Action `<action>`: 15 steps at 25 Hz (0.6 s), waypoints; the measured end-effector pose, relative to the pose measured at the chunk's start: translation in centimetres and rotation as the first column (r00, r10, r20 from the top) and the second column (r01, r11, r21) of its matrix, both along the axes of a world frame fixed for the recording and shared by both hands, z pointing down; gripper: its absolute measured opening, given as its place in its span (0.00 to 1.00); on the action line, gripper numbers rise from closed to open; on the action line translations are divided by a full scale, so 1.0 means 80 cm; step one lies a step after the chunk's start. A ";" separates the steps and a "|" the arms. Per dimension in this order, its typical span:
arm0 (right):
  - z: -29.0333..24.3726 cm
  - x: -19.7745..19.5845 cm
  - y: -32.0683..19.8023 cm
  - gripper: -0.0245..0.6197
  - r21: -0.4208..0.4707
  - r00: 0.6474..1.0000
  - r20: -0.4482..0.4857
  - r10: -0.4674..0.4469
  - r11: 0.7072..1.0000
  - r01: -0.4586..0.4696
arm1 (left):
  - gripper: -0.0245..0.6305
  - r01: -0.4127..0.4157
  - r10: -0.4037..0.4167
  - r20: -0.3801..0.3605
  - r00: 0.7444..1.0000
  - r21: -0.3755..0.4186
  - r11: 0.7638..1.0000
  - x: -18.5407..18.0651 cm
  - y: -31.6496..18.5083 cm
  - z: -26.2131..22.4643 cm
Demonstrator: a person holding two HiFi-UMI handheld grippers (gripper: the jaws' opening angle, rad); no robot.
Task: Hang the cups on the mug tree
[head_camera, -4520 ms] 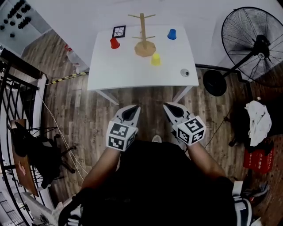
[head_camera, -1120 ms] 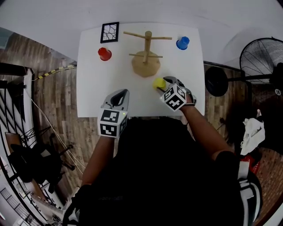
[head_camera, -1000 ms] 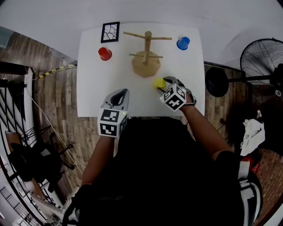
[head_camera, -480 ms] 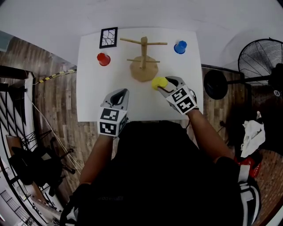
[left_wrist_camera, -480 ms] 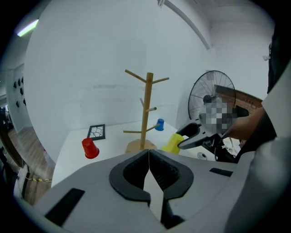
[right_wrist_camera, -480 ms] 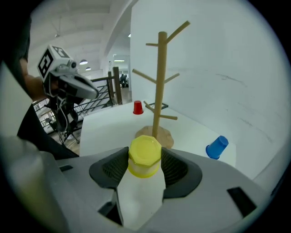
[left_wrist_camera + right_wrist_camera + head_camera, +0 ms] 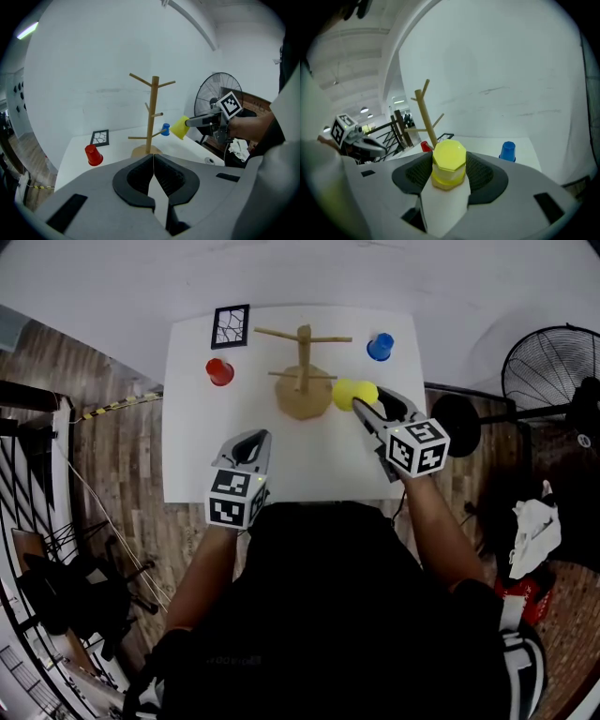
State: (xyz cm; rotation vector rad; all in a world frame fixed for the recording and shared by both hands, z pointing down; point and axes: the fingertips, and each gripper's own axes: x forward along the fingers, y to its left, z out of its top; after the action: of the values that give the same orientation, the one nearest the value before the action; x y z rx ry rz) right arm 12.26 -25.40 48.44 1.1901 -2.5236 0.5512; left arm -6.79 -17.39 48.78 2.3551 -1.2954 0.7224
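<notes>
Mug tree (image 7: 301, 381) of pale wood stands toward the far middle of the white table (image 7: 197, 427), upright on its round base. All its pegs look bare, so none of the three cups is hung yet.

The right gripper (image 7: 366, 409) is clamped on the yellow cup (image 7: 349, 394) and holds it in the air, just beside the tree's right-hand pegs. The cup is tipped rather than upright, probably so that it can be slid over a peg end. The left gripper (image 7: 153, 176) hangs over the near edge of the table with its jaws pressed together on nothing. It is well clear of the tree and seems only to be waiting.

The red cup (image 7: 220, 371) stands upside down to the left of the tree, and the blue cup (image 7: 380, 346) likewise to its right. Both are apart from the base, within easy reach for later.

No view shows a handle or loop on the yellow cup, so how it would catch on a peg is unclear. In the right gripper view the cup covers the foot of the tree and most of the red cup. A small grey round thing (image 7: 209, 161) near the table's right edge is too small to name.
</notes>
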 end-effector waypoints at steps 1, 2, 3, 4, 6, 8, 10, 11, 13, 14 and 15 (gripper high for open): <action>-0.001 0.004 -0.004 0.37 -0.015 0.999 0.034 0.024 1.000 -0.024 | 0.06 -0.001 0.001 0.000 1.000 -0.002 1.000 0.001 0.002 0.001; 0.001 0.006 -0.007 0.37 -0.031 0.997 0.057 0.043 0.999 -0.041 | 0.06 0.000 0.000 0.000 1.000 -0.003 1.000 0.001 0.004 0.001; 0.003 0.007 -0.010 0.37 -0.043 0.996 0.071 0.056 0.998 -0.053 | 0.06 0.001 -0.001 -0.001 1.000 -0.002 1.000 0.001 0.005 0.000; 0.005 0.007 -0.013 0.37 -0.051 0.995 0.078 0.064 0.997 -0.060 | 0.06 0.004 -0.004 -0.001 1.000 -0.001 1.000 0.000 0.006 0.000; 0.009 0.005 -0.020 0.37 -0.054 0.993 0.083 0.079 0.996 -0.074 | 0.06 0.012 -0.012 0.000 1.000 0.003 1.000 -0.003 0.007 -0.001; 0.011 0.002 -0.026 0.37 -0.057 0.991 0.097 0.096 0.994 -0.090 | 0.06 0.025 -0.025 -0.001 1.000 0.004 1.000 -0.007 0.009 -0.002; 0.013 -0.002 -0.032 0.37 -0.064 0.987 0.117 0.107 0.993 -0.100 | 0.06 0.037 -0.037 0.000 0.999 0.003 0.999 -0.012 0.011 -0.001; 0.015 -0.005 -0.034 0.37 -0.069 0.986 0.125 0.110 0.992 -0.102 | 0.06 0.042 -0.042 0.000 0.999 0.002 0.999 -0.014 0.012 -0.001; 0.019 -0.011 -0.039 0.37 -0.080 0.985 0.136 0.109 0.992 -0.099 | 0.06 0.053 -0.053 -0.001 0.999 0.000 0.999 -0.017 0.013 -0.001; 0.022 -0.014 -0.041 0.37 -0.085 0.984 0.140 0.106 0.992 -0.095 | 0.06 0.058 -0.058 -0.001 0.998 0.000 0.998 -0.019 0.015 -0.001; 0.025 -0.018 -0.043 0.37 -0.091 0.984 0.142 0.103 0.992 -0.091 | 0.06 0.063 -0.063 -0.001 0.998 -0.001 0.998 -0.020 0.016 -0.001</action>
State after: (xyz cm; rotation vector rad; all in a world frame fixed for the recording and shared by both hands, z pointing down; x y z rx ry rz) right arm 10.85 -28.87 50.44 1.2905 -2.5439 0.7880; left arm -8.41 -16.10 48.70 2.3026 -1.3615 0.7026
